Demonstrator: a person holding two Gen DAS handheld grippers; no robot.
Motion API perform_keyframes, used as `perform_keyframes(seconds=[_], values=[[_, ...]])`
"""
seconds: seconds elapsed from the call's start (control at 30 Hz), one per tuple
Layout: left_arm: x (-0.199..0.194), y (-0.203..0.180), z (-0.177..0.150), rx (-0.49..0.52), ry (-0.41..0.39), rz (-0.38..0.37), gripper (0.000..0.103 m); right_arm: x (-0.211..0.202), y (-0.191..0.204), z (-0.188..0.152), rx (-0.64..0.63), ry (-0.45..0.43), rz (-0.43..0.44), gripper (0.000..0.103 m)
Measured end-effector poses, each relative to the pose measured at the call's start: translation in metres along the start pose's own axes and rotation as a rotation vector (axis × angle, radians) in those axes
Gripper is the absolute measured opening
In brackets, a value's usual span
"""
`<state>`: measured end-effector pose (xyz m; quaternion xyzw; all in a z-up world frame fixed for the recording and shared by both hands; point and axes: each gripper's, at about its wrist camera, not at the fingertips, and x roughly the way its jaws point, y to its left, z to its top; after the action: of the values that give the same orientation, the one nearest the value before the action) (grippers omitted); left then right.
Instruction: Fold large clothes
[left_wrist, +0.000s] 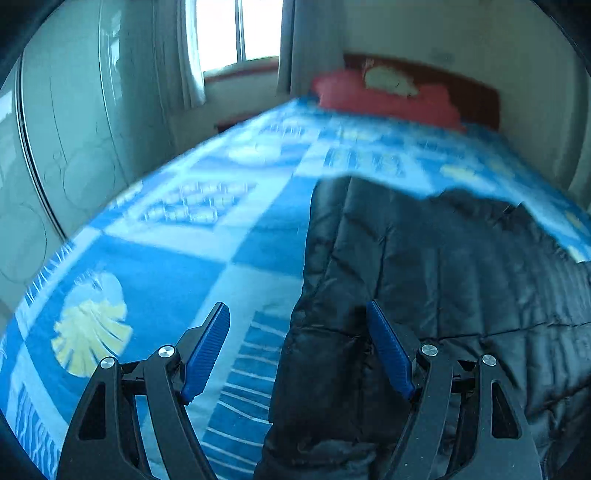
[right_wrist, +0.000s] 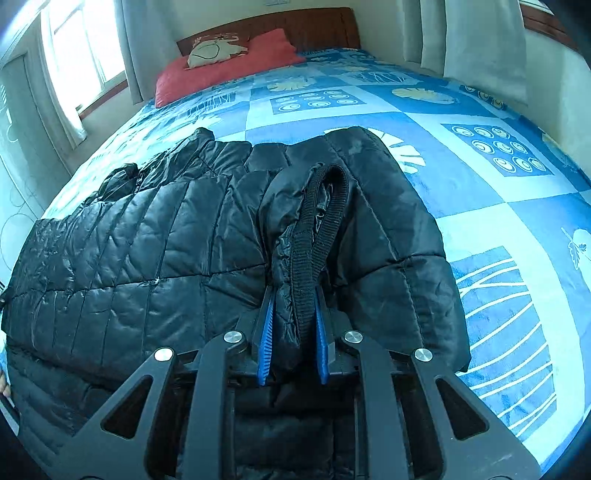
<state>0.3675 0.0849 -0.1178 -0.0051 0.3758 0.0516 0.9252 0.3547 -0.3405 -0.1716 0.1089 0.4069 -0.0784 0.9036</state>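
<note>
A black quilted puffer jacket (right_wrist: 155, 240) lies spread on a blue patterned bedspread (right_wrist: 461, 177). My right gripper (right_wrist: 293, 295) is shut on a sleeve end with a ribbed black cuff (right_wrist: 325, 206), holding it over the jacket body. In the left wrist view the jacket (left_wrist: 424, 266) fills the lower right. My left gripper (left_wrist: 299, 314) is open and empty, its jaws wide apart over the jacket's left edge, with one blue pad (left_wrist: 207, 354) above the bedspread (left_wrist: 166, 258) and the other above the jacket.
A red pillow (right_wrist: 221, 70) with a pale cushion on it lies at the wooden headboard (right_wrist: 314, 26). Windows with white curtains (right_wrist: 66, 92) stand on the left and right. A pale wardrobe (left_wrist: 74, 122) runs along the bed's left side.
</note>
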Motion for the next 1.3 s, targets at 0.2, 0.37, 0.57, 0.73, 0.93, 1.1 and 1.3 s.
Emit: perform_keyframes(seconds=[0.2,0.37,0.57,0.73,0.93,1.1,1.3], values=[[0.028,-0.002,-0.011,0.012,0.103,0.018,0.077,0.006,-0.009,0.002,0.023,-0.001,0.034,0.018],[-0.005,0.002,-0.01,0.024,0.058,0.031,0.076,-0.015,-0.006,0.011,0.038,-0.007,0.026,0.039],[-0.051,0.01,0.011,-0.056,-0.101,-0.049,0.076,-0.046,0.044,0.024,-0.046,-0.117,0.059,0.053],[-0.026,-0.022,0.014,0.006,-0.108,-0.059,0.076,-0.007,0.1,0.023,-0.14,-0.051,0.106,0.053],[0.021,-0.02,0.001,0.022,0.085,-0.047,0.076,0.029,0.115,0.014,-0.17,0.031,0.076,0.057],[-0.021,-0.02,0.029,0.029,-0.062,-0.04,0.075,0.013,0.118,0.04,-0.126,-0.026,0.114,0.057],[0.006,-0.035,0.063,0.037,-0.133,-0.023,0.075,0.051,0.128,0.064,-0.142,-0.013,0.085,0.059]])
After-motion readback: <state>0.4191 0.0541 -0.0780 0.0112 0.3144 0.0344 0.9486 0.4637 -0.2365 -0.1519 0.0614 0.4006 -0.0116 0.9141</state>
